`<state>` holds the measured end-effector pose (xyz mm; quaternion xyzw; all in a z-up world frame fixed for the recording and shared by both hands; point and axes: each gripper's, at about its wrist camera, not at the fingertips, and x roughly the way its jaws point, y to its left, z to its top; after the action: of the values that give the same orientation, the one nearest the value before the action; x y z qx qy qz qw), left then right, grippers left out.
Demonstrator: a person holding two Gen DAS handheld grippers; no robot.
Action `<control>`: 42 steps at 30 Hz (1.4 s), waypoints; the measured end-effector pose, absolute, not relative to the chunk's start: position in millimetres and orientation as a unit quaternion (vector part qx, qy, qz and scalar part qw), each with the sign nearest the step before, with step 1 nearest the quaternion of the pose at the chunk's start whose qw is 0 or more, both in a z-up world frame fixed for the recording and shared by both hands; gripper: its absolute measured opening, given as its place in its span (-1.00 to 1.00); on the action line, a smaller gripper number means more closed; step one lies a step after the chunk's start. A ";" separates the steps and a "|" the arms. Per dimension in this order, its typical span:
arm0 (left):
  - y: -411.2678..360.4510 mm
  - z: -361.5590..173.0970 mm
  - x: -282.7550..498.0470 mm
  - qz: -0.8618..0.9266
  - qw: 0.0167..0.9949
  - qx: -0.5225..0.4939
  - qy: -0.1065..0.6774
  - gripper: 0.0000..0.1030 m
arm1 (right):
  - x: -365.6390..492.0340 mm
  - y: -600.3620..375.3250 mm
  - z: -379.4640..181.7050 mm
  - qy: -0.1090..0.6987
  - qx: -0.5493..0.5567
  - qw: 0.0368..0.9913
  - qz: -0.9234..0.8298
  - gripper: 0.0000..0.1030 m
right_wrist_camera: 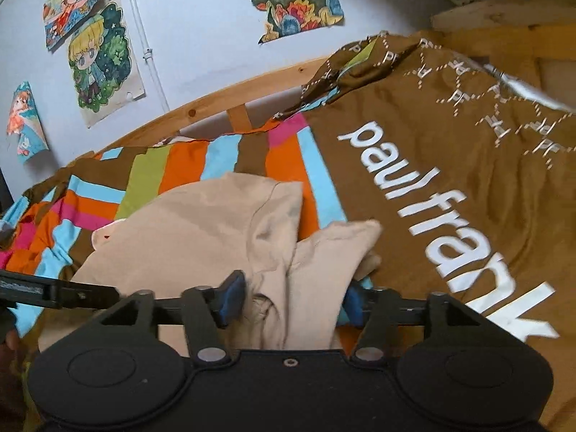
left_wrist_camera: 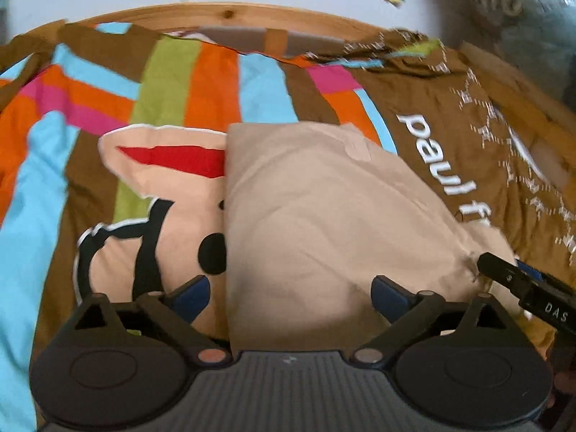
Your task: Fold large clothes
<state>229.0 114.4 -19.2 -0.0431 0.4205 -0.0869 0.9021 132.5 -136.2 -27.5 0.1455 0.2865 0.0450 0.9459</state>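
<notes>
Beige garment (left_wrist_camera: 324,223), striped bedcover (left_wrist_camera: 216,86), drawings (right_wrist_camera: 97,57) on wall

Folded garment (left_wrist_camera: 324,216) lies on the bedcover (left_wrist_camera: 450,115) — wooden bedframe (left_wrist_camera: 223,16) behind.

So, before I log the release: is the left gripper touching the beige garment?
Cannot tell. The left wrist view shows the left gripper open wide over the beige garment, but not whether its fingertips rest on the cloth.
</notes>
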 end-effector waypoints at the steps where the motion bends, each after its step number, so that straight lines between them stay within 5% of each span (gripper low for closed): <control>1: 115.3 -14.1 222.5 -0.078 0.904 -0.053 0.418 0.95 | 130.4 -137.5 -25.6 0.286 0.143 0.947 0.043 0.28; 10: 130.0 39.0 157.6 -0.047 0.932 -0.071 0.352 0.99 | 92.8 -135.6 27.7 0.232 0.113 0.965 0.050 0.85; 15: 137.7 61.1 118.5 -0.040 0.946 -0.061 0.317 0.99 | 59.9 -125.8 63.9 0.189 0.098 0.975 0.069 0.98; 27: 155.6 48.8 53.3 -0.032 0.951 -0.072 0.299 0.99 | -28.6 -112.1 98.8 0.148 0.069 0.984 0.073 0.98; 42: 136.3 21.4 45.9 -0.051 0.948 -0.022 0.314 0.99 | -57.2 -106.2 68.3 0.217 0.091 0.970 0.057 0.99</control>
<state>45.9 136.3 21.4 -0.0216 0.3140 -0.0507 0.9478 -57.2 -106.2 68.3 0.0905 0.2171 0.0568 0.9703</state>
